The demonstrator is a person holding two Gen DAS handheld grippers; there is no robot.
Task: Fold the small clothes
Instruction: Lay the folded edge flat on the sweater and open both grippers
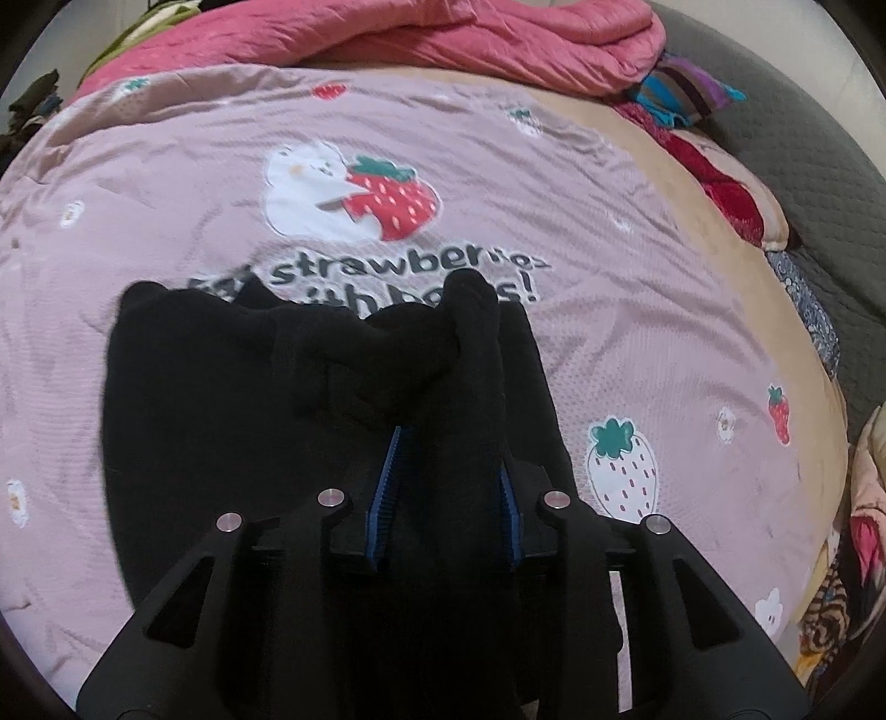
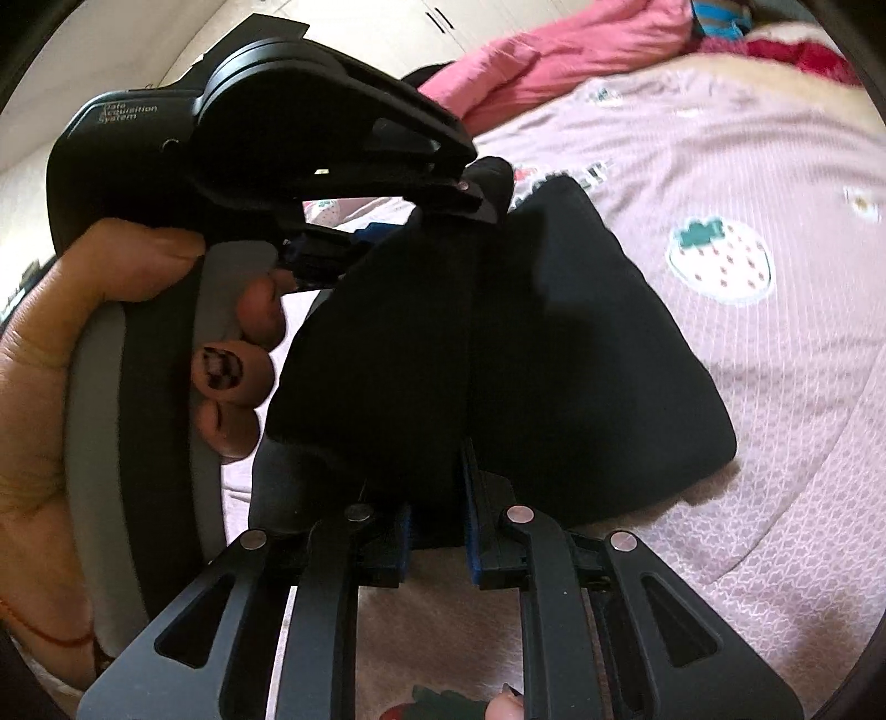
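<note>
A black garment (image 1: 194, 415) lies bunched on the pink strawberry-print bed cover (image 1: 637, 332). In the left wrist view a thick fold of it fills the gap between the blue pads (image 1: 387, 482) of my left gripper (image 1: 448, 426) and humps up over the fingertips, hiding them. In the right wrist view my right gripper (image 2: 437, 476) is shut on another fold of the black garment (image 2: 581, 360), lifted off the bed cover (image 2: 775, 387). The left gripper (image 2: 476, 194), held by a hand (image 2: 33, 387), sits close at upper left with cloth at its tip.
A pink quilt (image 1: 443, 39) is heaped along the far side of the bed. Striped cloth (image 1: 686, 94) and red cloth (image 1: 725, 188) lie at the right edge, beside a grey quilted surface (image 1: 803, 166). More patterned clothes (image 1: 864, 526) pile at the right.
</note>
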